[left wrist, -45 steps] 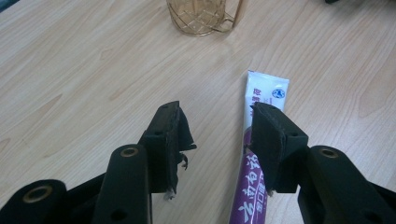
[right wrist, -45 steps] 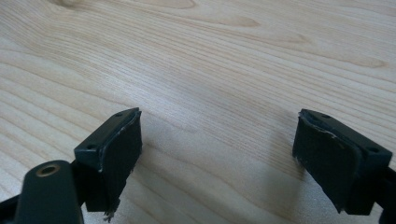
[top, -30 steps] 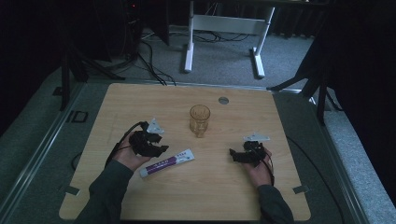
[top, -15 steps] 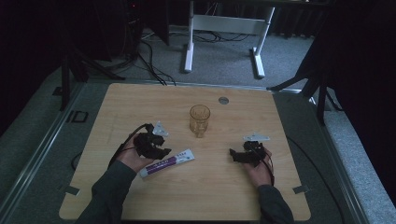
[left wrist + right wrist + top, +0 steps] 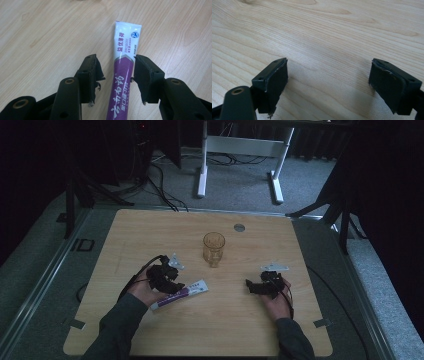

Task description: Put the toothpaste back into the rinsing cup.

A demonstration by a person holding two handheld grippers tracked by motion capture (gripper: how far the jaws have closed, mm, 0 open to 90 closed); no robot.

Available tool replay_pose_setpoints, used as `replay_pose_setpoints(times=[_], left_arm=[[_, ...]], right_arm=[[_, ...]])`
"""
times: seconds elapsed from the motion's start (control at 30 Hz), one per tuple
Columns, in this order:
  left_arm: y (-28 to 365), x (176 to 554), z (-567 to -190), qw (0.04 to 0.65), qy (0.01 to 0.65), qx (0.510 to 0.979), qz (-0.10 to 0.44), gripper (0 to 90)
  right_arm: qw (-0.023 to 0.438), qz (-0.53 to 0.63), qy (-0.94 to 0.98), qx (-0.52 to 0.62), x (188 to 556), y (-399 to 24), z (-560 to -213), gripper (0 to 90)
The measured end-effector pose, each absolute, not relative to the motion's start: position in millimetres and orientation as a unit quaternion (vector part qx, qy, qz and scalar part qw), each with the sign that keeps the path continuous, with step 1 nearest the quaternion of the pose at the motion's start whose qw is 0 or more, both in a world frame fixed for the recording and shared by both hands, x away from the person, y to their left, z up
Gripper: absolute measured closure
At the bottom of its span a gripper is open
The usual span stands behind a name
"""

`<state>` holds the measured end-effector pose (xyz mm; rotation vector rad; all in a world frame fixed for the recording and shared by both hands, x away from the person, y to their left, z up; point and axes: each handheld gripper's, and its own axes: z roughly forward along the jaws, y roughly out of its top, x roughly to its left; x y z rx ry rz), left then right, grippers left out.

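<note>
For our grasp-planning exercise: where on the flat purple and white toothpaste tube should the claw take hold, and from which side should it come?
Grip the purple and white toothpaste tube across its narrow width at mid-body, coming down from above. It lies flat on the wooden table, and the left claw already straddles it there, open, one jaw on each long edge.

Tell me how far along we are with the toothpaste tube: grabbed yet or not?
Not grabbed yet. Done: the left tool is lined up around the toothpaste tube, one jaw on each side. In hand: its jaws are open, with a gap on one side, and the tube lies flat on the table. Left: closing and lifting. The right tool is open over bare wood, and the glass stands untouched.
</note>
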<state>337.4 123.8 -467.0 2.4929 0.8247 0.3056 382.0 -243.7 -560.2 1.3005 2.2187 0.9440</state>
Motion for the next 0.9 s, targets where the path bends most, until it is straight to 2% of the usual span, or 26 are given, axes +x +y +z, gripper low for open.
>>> replay_pose_setpoints(times=[0.9], left_arm=[[108, 339, -479, 0.193, 0.301, 0.929, 0.093, 55.5]], right_arm=[[0.200, 0.338, 0.794, 0.465, 382, -244, -560, 15.5]])
